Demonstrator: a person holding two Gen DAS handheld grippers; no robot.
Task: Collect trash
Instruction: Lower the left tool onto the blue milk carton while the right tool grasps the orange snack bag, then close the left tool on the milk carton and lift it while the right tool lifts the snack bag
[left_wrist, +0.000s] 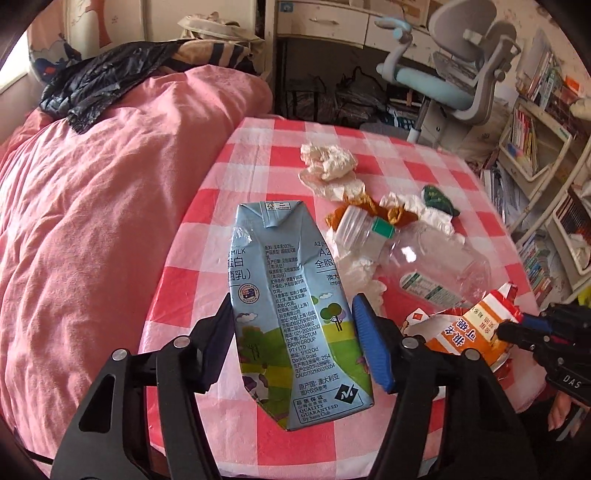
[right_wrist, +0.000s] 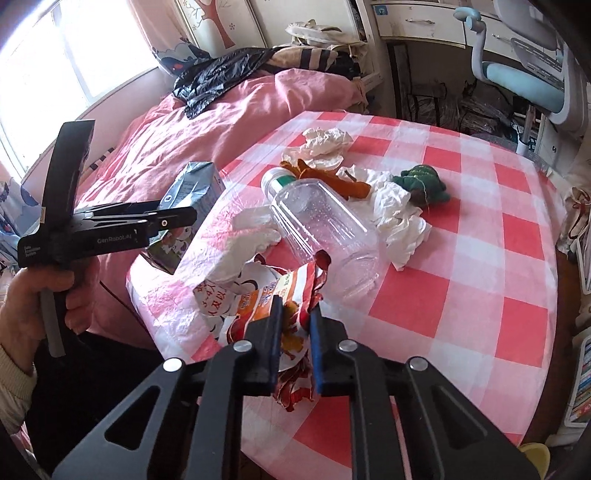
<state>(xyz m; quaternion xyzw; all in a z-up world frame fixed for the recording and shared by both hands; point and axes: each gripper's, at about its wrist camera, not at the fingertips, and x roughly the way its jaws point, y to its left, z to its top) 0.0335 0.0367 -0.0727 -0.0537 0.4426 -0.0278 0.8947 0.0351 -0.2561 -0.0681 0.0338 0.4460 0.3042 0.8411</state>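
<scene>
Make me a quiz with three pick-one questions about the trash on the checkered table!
1. Where is the clear plastic bottle?
A. lying on the table
B. on the bed
C. standing on the chair

2. What colour is the bottle's neck band?
A. yellow
B. green
C. purple

3. What is the left gripper doing?
A. gripping nothing
B. squeezing a tissue
C. gripping the milk carton

Answers:
1. A, it lies on its side on the checkered tablecloth.
2. B, a green band sits just below the cap.
3. C, the carton sits gripped between its fingers, while the right gripper pinches the orange snack wrapper.
</scene>
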